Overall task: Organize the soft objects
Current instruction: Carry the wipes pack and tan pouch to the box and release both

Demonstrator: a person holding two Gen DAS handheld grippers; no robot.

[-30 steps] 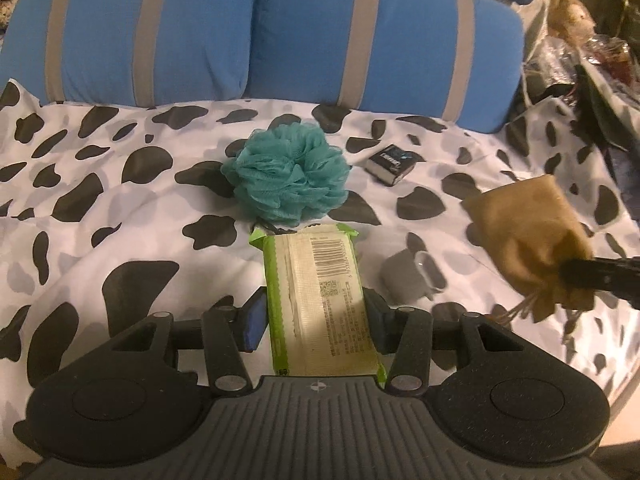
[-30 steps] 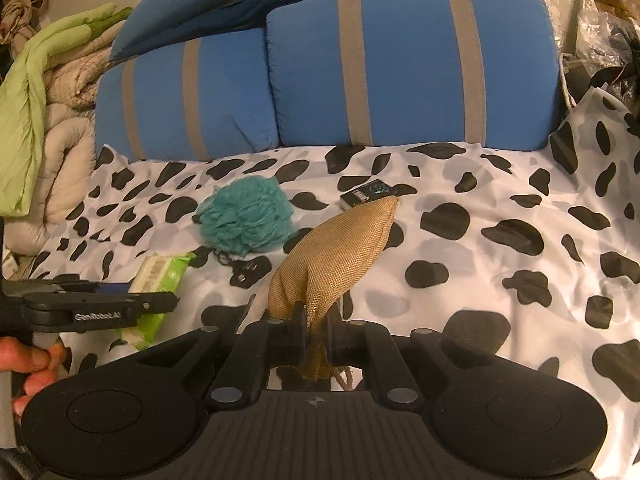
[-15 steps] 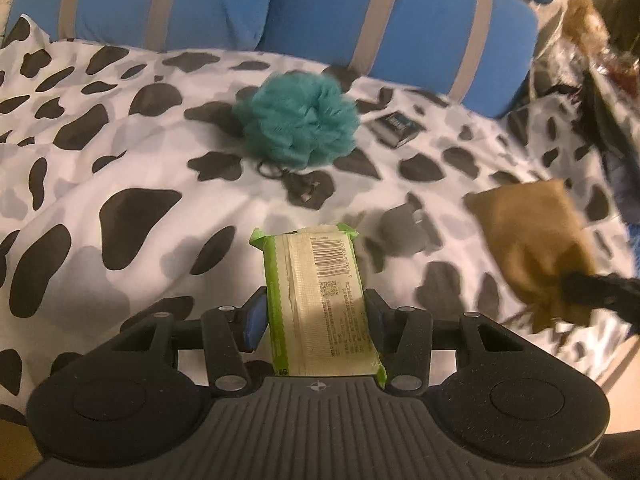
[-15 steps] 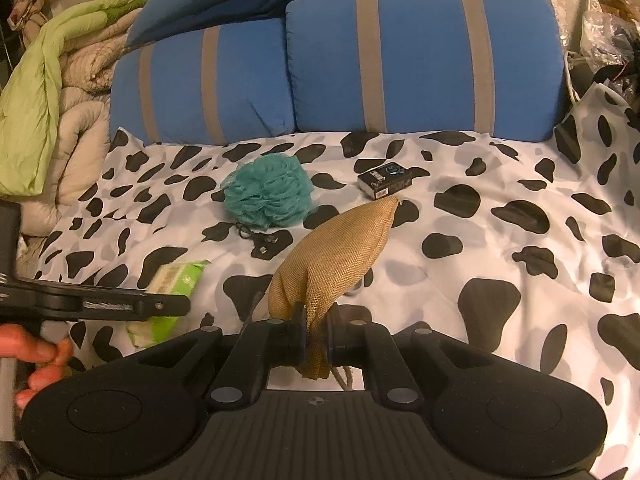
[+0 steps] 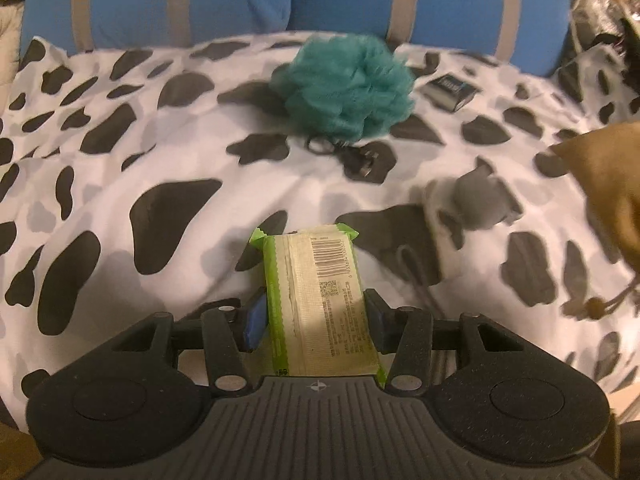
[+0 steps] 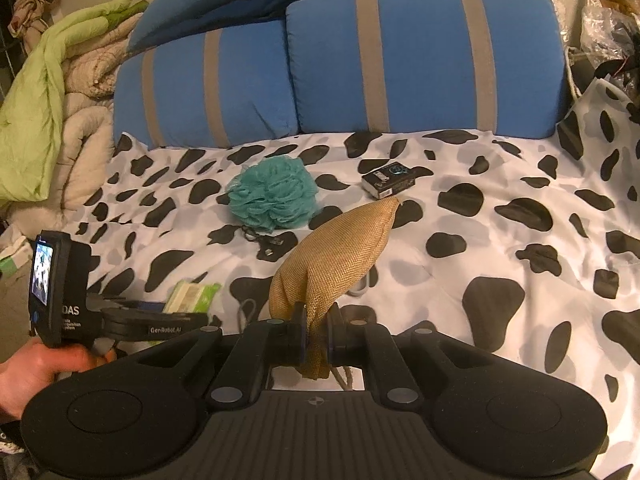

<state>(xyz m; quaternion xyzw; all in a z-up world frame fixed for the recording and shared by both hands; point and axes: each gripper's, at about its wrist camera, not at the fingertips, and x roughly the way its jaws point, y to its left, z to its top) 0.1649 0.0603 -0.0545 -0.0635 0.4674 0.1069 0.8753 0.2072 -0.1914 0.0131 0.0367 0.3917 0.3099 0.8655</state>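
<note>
1. Cow-print bedspread [image 6: 500, 184] with blue striped pillows [image 6: 420, 60] at the back is where everything's happening, and I'll place things relative to the teal bath pouf [image 6: 274, 194] sitting mid-bed.
2. Left gripper [image 5: 316, 320] is pinching a green wet-wipe pack [image 5: 320, 300] by its sides, barcode side up. The pack hangs just over the spread on the near side of the pouf, well short of it.
3. Right gripper [image 6: 316, 338] has its jaws pressed fully together on the gathered neck of a tan burlap pouch [image 6: 340, 252]. The pouch sticks out in front of the gripper, its far tip ending just right of the pouf.
4. Between the pouf and the two held items there's a dark cord or keyring thing [image 6: 266, 242] lying flat, too blurry to name properly.
5. A small black box [image 6: 390, 176] sits to the right of the pouf, near the pillows.
6. What could go wrong, imo: the wipe pack is slick and squashy and only gripped near its back end, so a tilt might let it slide out. The pouch is heavy-looking and held by a bit of cloth, so it could slip or swing into the pouf. Its drawstring dangles and might snag.
</note>
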